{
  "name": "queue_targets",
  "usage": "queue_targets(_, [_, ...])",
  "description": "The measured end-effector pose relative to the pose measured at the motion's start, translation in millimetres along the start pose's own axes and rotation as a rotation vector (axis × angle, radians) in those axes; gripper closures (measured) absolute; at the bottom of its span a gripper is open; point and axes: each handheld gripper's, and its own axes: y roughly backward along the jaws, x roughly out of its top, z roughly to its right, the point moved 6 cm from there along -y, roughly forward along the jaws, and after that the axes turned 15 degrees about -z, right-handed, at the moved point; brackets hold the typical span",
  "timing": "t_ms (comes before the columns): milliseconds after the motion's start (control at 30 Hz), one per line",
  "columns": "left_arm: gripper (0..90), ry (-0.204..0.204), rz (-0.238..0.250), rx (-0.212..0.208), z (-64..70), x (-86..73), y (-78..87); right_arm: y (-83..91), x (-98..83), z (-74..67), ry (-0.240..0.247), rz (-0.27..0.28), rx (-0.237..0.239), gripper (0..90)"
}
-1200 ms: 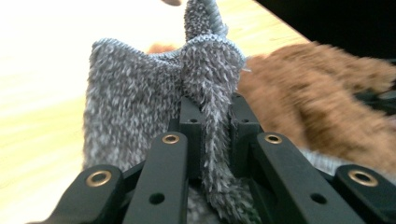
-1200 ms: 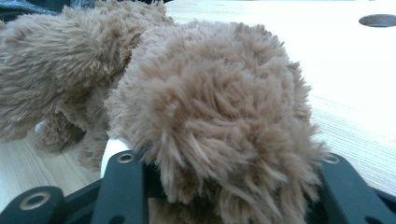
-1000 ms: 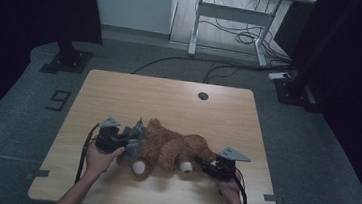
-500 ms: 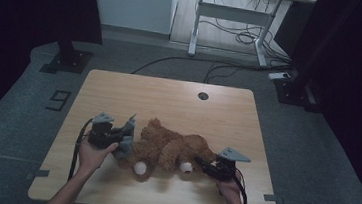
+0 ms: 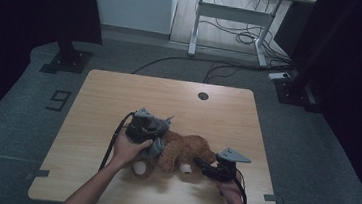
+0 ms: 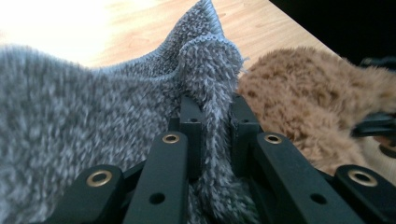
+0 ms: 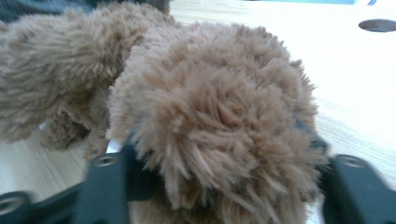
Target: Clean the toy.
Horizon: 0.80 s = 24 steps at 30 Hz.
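A brown teddy bear (image 5: pixel 184 151) lies on the wooden table (image 5: pixel 119 96), near its front edge. My left gripper (image 5: pixel 160 135) hangs over the bear's left end, shut on a fold of fluffy grey cloth (image 5: pixel 156 147). In the left gripper view the jaws (image 6: pixel 215 105) pinch the grey cloth (image 6: pixel 93 116), with the bear (image 6: pixel 299 93) just beyond. My right gripper (image 5: pixel 198 164) lies at the bear's right end. Its jaws have just been opening and stand wide on either side of a furry brown limb (image 7: pixel 215 126).
A round cable hole (image 5: pixel 203 95) sits in the table's far half. Beyond the table are a desk frame (image 5: pixel 227 16) and floor cables (image 5: pixel 235 37). A black stand (image 5: pixel 67 58) is at the far left.
My left gripper has carried the grey cloth to the right and slightly up, from beside the bear to over its left end. The right hand has kept its place.
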Motion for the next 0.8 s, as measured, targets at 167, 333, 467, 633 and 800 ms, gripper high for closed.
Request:
queue_targets(167, [80.2, -0.006, 0.034, -0.005, 3.0, -14.6, 2.2, 17.3, 16.2, -8.5, -0.021, 0.020, 0.006, 20.0])
queue_targets(333, [80.3, -0.012, 0.076, -0.025, 8.8, -27.8, 5.6, 28.7, 44.3, -7.0, -0.055, 0.016, -0.017, 14.2])
queue_targets(467, [80.3, -0.013, 0.098, -0.048, 11.9, -38.5, 9.4, 5.4, 42.0, -2.0, -0.069, -0.139, -0.013, 9.0])
queue_targets(633, [80.2, -0.031, 0.110, -0.083, 18.6, -51.3, 14.3, -11.2, 18.4, -4.3, -0.150, -0.243, 0.116, 3.1])
queue_targets(800, [80.2, -0.013, 0.155, -0.091, 14.0, -61.0, 17.2, -23.6, 6.8, -11.8, -0.180, -0.278, 0.216, 11.6])
